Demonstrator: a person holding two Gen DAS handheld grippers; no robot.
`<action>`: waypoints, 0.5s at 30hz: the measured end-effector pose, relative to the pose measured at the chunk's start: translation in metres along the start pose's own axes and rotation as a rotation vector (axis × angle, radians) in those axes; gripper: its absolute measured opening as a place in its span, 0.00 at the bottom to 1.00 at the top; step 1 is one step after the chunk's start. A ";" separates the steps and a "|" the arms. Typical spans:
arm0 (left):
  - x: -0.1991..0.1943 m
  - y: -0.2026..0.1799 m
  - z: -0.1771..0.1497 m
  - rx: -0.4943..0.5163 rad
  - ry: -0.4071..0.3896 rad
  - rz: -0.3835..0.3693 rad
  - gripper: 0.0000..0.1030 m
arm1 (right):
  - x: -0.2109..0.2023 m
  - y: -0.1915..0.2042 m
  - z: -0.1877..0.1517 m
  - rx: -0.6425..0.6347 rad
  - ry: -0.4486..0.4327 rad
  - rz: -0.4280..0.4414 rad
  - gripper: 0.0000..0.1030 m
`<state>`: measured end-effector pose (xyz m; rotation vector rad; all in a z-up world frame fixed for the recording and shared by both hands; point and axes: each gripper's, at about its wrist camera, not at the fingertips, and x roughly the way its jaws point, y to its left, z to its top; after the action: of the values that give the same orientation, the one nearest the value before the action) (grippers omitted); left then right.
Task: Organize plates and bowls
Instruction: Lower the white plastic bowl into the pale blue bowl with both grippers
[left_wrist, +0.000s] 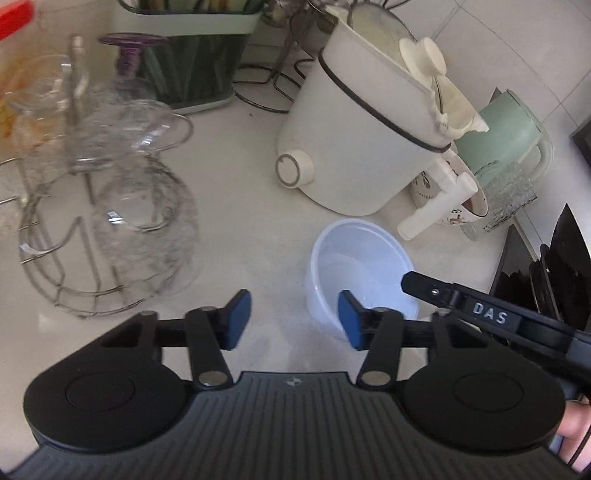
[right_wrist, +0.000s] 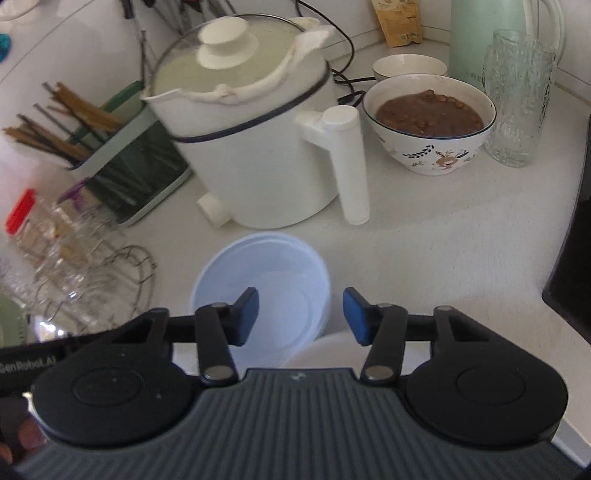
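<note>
Glasses (left_wrist: 122, 177) blurred; jar (left_wrist: 14, 16) cropped.

Left gripper (left_wrist: 291, 319) open above counter (left_wrist: 240, 229); translucent bowl (left_wrist: 360, 266) beside right pad.

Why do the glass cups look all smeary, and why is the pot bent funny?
Left wrist view: the glasses on the wire rack are smeared by motion blur, while the plastic bowl is sharper. Right wrist view: the fisheye lens bows the white pot and tilts things near the edges; its lid looks slightly blurred too.
</note>
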<state>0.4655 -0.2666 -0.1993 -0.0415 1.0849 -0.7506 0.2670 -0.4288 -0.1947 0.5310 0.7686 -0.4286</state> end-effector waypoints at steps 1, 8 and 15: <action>0.005 -0.003 0.001 0.007 0.003 0.007 0.46 | 0.005 -0.002 0.001 0.002 0.006 -0.004 0.50; 0.028 -0.014 0.005 -0.023 -0.007 -0.024 0.37 | 0.026 -0.014 -0.004 0.035 0.014 0.017 0.42; 0.038 -0.016 0.003 -0.026 0.003 -0.036 0.34 | 0.030 -0.008 -0.006 0.066 -0.002 0.083 0.33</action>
<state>0.4687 -0.3014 -0.2216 -0.0819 1.0993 -0.7688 0.2785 -0.4367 -0.2235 0.6222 0.7296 -0.3789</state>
